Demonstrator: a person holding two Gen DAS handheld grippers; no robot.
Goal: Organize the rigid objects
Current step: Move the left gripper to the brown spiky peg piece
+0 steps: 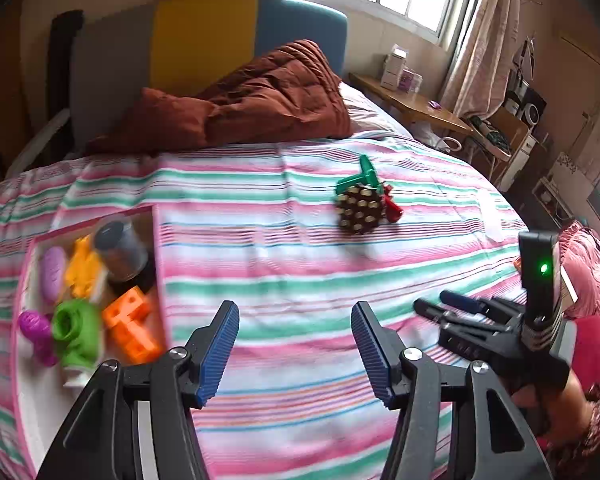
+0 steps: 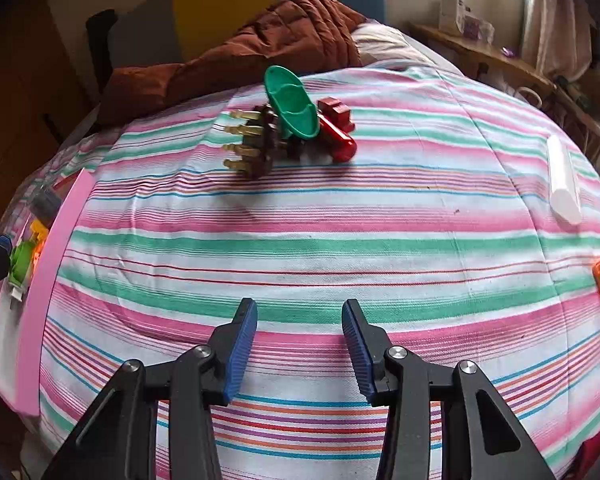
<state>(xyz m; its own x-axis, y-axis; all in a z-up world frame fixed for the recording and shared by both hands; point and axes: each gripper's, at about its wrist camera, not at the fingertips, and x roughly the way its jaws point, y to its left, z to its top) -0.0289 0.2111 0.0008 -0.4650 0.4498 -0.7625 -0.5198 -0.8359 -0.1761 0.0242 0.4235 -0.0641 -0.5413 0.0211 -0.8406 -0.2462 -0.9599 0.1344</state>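
Striped bed (image 2: 340,240): loose cluster — green piece (image 2: 290,106), brown spiked piece (image 2: 256,144), red piece (image 2: 338,136) — upper centre of right-wrist view, ahead of right claw (image 2: 300,344), the nearer one, released and empty. Left claw (image 1: 296,348) likewise released; pink box (image 1: 158,264) lower left.

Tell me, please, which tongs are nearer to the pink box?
Left. The left tongs hang just right of the pink box, beside its wall. The right tongs are farther right over the striped sheet, beyond the left ones.
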